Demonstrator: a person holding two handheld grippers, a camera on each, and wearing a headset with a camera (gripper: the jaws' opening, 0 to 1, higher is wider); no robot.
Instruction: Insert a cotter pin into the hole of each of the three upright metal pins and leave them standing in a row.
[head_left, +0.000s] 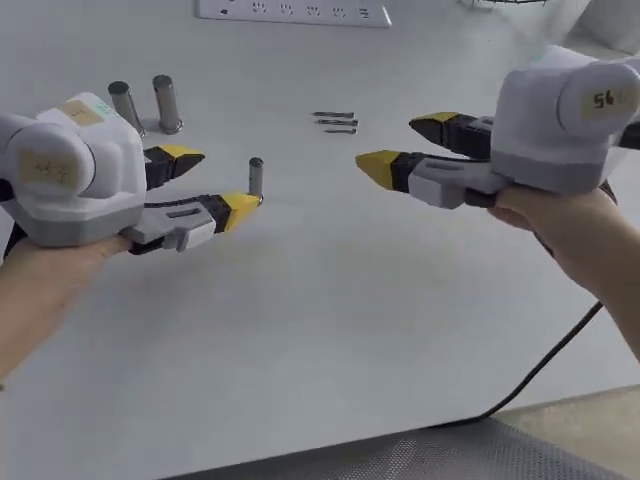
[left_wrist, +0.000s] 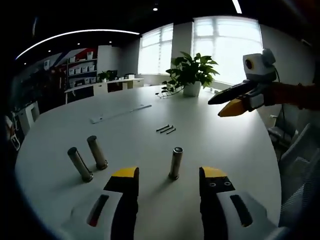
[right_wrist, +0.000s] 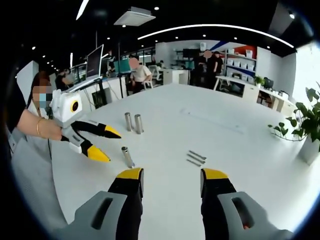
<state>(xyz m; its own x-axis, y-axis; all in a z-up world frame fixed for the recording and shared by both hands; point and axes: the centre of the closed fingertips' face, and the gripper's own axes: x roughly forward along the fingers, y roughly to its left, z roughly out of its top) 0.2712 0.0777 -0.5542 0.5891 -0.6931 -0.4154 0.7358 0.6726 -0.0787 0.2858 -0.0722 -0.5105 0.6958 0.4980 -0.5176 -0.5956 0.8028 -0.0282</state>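
— What sits closest in the head view?

— The left gripper (head_left: 215, 178), held in a hand, its yellow-tipped jaws spread apart and holding nothing. Its lower tip is just beside the lone metal pin (head_left: 256, 177), which stands upright on the white table (head_left: 330, 330).

— And the rest, taken from that pin?

— The right gripper (head_left: 395, 143) hangs to the pin's right, also spread wide and empty. Three cotter pins (head_left: 335, 122) lie loose beyond the pin and to its right. The two other metal pins (head_left: 147, 104) stand side by side, beyond it and to its left. A power strip (head_left: 295, 12) lies far behind.

— The left gripper view?

— The gripper's own jaws rise apart, and the lone metal pin (left_wrist: 175, 161) stands just ahead of the gap. The two other metal pins (left_wrist: 88, 157) are to its left, the cotter pins (left_wrist: 166, 129) behind it, and the right gripper (left_wrist: 220, 106) is up to its right, near a potted plant (left_wrist: 190, 75).

— The right gripper view?

— Again open jaws. The lone metal pin (right_wrist: 128, 156) stands ahead of the left jaw, the left gripper (right_wrist: 112, 146) just beside it, the cotter pins (right_wrist: 196, 157) to its right.
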